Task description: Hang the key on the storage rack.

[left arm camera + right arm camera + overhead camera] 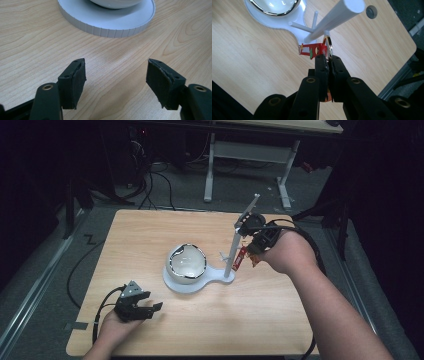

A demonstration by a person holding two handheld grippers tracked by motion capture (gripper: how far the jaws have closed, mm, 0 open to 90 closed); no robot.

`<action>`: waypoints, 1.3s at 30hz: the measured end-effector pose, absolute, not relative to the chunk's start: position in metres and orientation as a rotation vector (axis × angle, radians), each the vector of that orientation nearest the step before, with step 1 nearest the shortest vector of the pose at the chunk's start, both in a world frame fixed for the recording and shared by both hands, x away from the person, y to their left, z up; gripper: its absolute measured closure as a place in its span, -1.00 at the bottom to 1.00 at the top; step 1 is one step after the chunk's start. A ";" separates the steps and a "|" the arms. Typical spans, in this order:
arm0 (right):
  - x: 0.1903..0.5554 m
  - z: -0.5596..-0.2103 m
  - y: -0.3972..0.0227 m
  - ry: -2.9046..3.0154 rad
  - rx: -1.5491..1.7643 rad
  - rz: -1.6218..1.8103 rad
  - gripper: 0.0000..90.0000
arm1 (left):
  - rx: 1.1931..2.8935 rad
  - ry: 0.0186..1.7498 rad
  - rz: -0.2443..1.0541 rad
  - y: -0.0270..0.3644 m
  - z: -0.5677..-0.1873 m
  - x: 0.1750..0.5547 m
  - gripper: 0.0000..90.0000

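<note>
The right tool [328, 63] has its jaws pinched together on a thin metal key ring [329, 46] carrying a small red tag [312, 50], held against a side peg of the white stand [231, 251] that rises beside the bowl [186, 263] on the wooden surface [150, 240]. The ring looks light, stiff and slick, so a grip on the wire itself, close to the peg, probably controls it best, while the tag would dangle and swing. The left tool [116, 80] rests on the surface with jaws spread wide, holding nothing.
</note>
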State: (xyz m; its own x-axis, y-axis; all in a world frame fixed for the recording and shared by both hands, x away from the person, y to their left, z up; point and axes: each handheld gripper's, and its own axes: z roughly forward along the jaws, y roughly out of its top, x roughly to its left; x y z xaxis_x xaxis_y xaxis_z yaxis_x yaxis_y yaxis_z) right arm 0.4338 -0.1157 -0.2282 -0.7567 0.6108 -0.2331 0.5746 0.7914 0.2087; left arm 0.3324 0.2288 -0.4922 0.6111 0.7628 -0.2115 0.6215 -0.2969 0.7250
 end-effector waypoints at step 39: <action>0.452 -0.254 -0.142 2.585 1.073 0.155 0.49 | 2.019 1.095 0.213 0.229 -0.494 0.332 -0.28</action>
